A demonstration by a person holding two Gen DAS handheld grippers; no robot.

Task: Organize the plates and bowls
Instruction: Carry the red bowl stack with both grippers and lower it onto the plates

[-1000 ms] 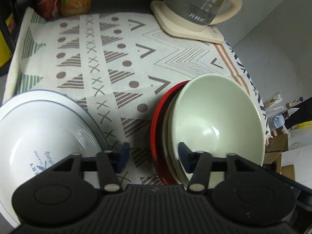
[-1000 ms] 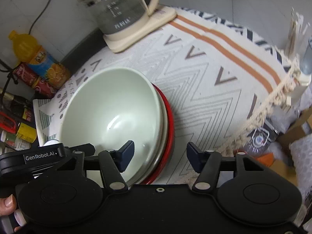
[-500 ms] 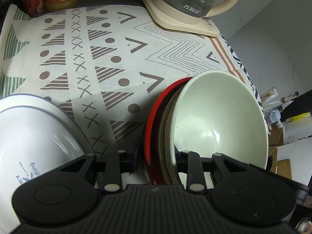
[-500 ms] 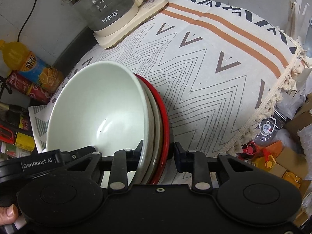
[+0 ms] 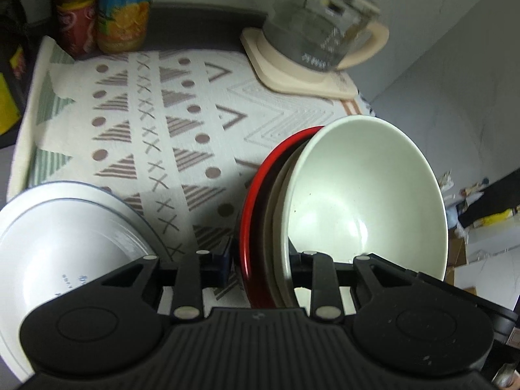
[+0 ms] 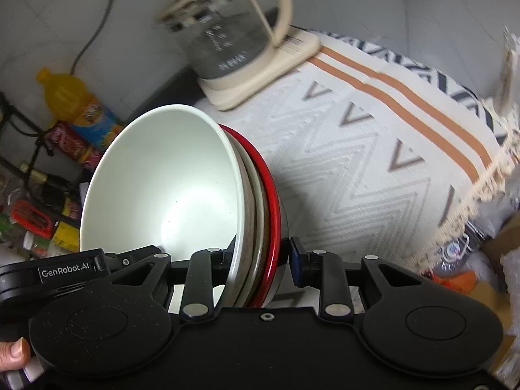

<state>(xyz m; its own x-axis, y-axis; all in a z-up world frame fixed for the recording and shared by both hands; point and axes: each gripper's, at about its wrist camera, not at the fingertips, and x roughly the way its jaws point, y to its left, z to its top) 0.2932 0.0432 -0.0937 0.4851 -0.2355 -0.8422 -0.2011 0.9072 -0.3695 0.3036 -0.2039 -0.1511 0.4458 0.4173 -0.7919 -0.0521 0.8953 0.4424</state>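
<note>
A stack of dishes hangs tilted above the patterned cloth: a pale green bowl point(image 5: 364, 195) point(image 6: 162, 182) on top, a beige dish under it, a red plate point(image 5: 256, 195) point(image 6: 271, 201) at the bottom. My left gripper point(image 5: 260, 261) is shut on the stack's left rim. My right gripper point(image 6: 260, 258) is shut on the opposite rim, one finger inside the bowl, one under the red plate. A white plate with a blue line point(image 5: 65, 227) lies at the lower left of the left wrist view, beside my left gripper.
A glass kettle on a cream base point(image 5: 312, 42) point(image 6: 234, 42) stands at the back of the cloth. An orange drink bottle point(image 5: 125, 6) point(image 6: 78, 110) and a red can point(image 5: 73, 16) stand at the back left. The cloth's fringed edge point(image 6: 481, 188) drops off at the right; clutter lies below.
Both grippers closed from open onto the stack's rims one second ago. Since then the stack has come up off the cloth and both views are blurred by motion.
</note>
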